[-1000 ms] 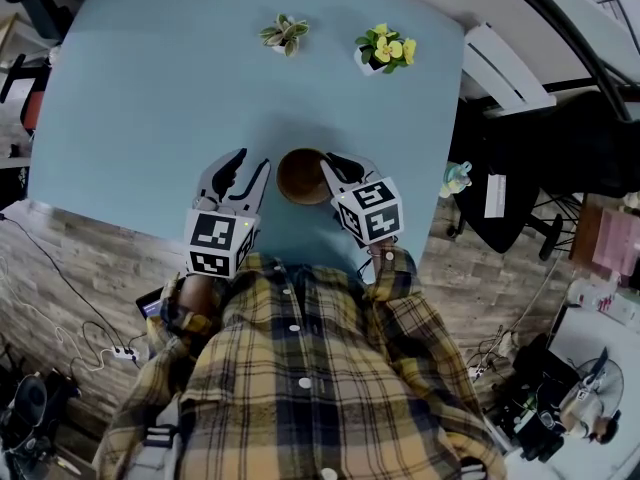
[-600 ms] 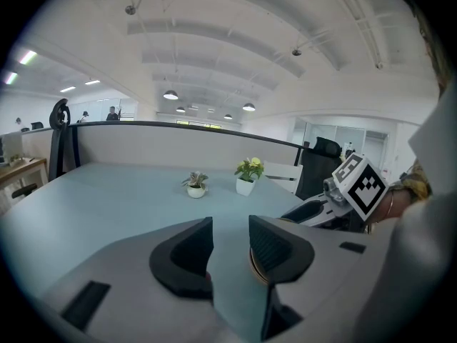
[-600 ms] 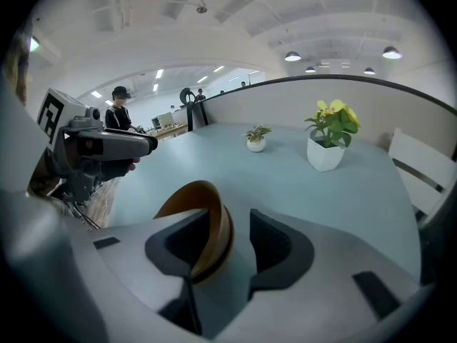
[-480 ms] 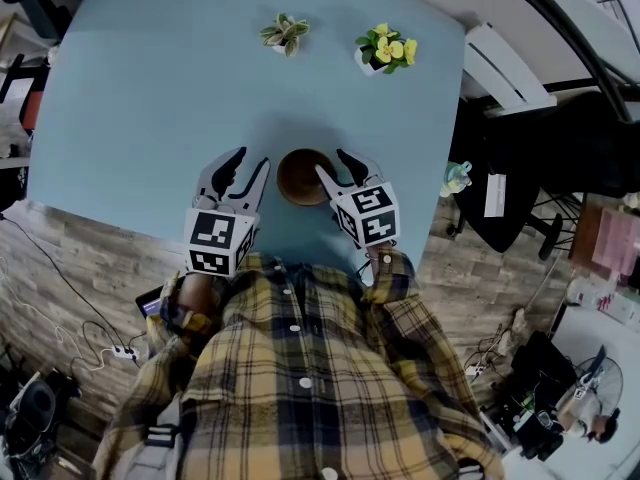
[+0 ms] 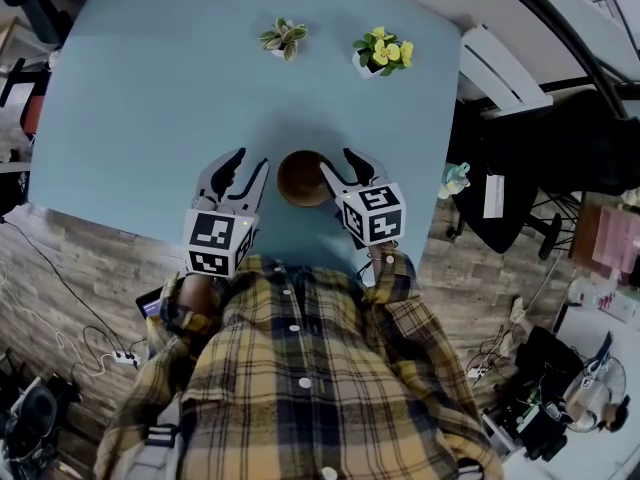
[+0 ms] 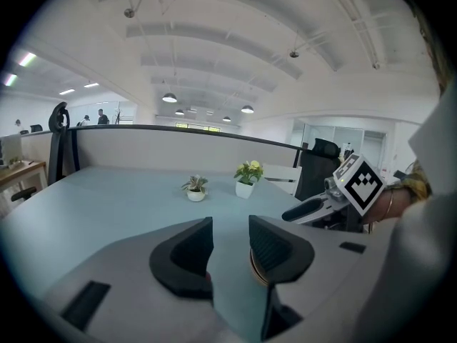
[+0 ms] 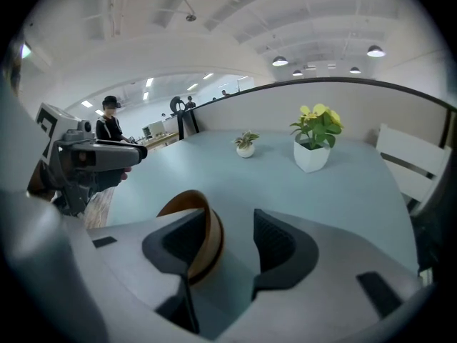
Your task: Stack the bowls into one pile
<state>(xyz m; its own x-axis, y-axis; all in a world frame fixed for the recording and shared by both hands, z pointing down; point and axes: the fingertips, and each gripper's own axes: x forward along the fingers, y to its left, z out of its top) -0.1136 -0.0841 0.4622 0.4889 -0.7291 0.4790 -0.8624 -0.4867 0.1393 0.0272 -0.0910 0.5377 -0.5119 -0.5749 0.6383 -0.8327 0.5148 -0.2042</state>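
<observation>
A brown wooden bowl (image 5: 302,178) sits on the light blue table (image 5: 140,88) near its front edge, and a second rim seems nested under it (image 7: 193,227). My right gripper (image 5: 337,162) is at the bowl's right side and its jaws have just been opening. In the right gripper view (image 7: 232,241) the bowl's wall stands between the jaws, close to the left pad, and the right pad is clear of it. My left gripper (image 5: 248,163) rests open and empty just left of the bowl, which peeks out behind its right jaw (image 6: 254,266).
Two small potted plants stand at the table's far side, a leafy one (image 5: 284,35) and a yellow-flowered one (image 5: 383,50). The table's front edge runs just under both grippers. A white chair (image 5: 505,63) and office clutter lie off to the right.
The right gripper's jaws have spread apart and let go of the bowl's rim; it has edged slightly right. The bowl and the left gripper have stayed put.
</observation>
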